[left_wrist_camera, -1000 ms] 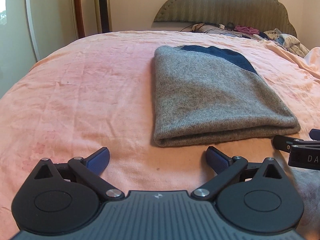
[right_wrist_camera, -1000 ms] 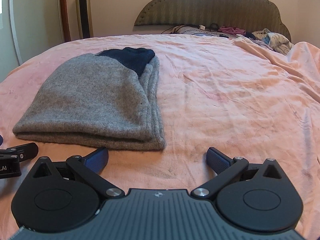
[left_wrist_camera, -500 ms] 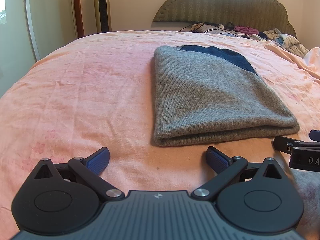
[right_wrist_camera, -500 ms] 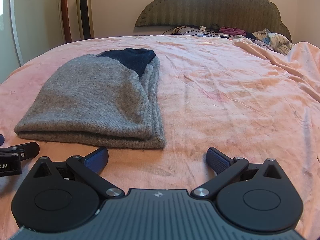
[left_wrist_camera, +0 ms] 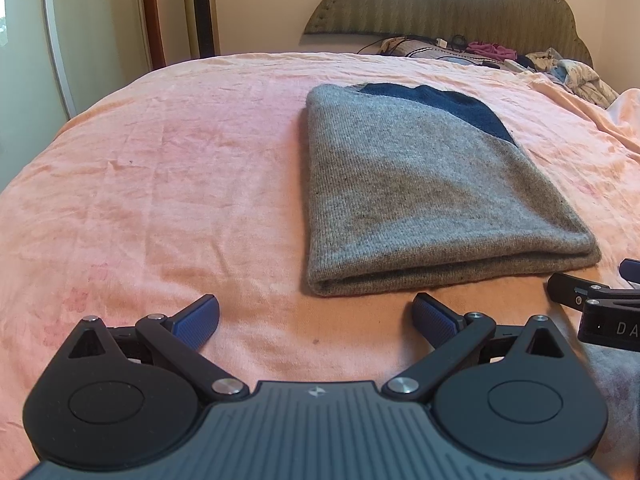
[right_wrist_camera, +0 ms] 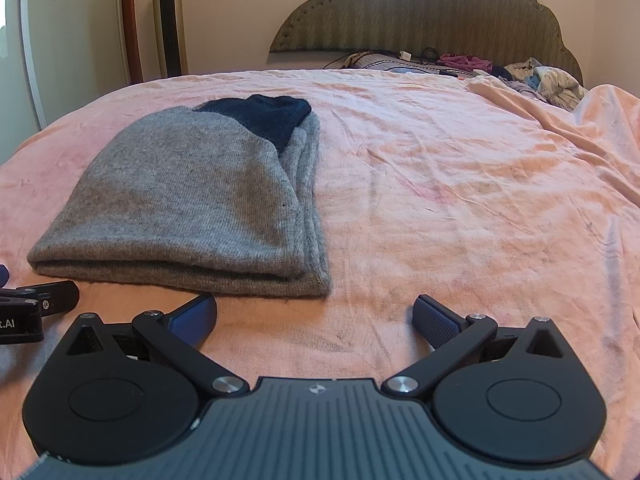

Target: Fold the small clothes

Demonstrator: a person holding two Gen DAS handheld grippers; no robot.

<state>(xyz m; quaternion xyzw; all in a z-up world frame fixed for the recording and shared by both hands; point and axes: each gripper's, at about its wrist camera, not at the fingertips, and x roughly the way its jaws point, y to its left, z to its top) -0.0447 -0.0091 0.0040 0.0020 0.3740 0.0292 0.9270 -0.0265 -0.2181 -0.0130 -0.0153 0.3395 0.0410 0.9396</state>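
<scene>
On the pink bed, grey sweater lies folded at 1 o'clock of my left gripper w/ both jaws apart & empty, right gripper too; fold looks done, next prob. grab another garment.

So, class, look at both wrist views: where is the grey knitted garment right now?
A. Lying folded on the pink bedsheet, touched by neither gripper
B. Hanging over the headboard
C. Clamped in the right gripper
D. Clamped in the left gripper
A: the grey garment lies folded flat on the pink bedsheet, while the left gripper and right gripper both sit open and empty short of its near edge.
</scene>
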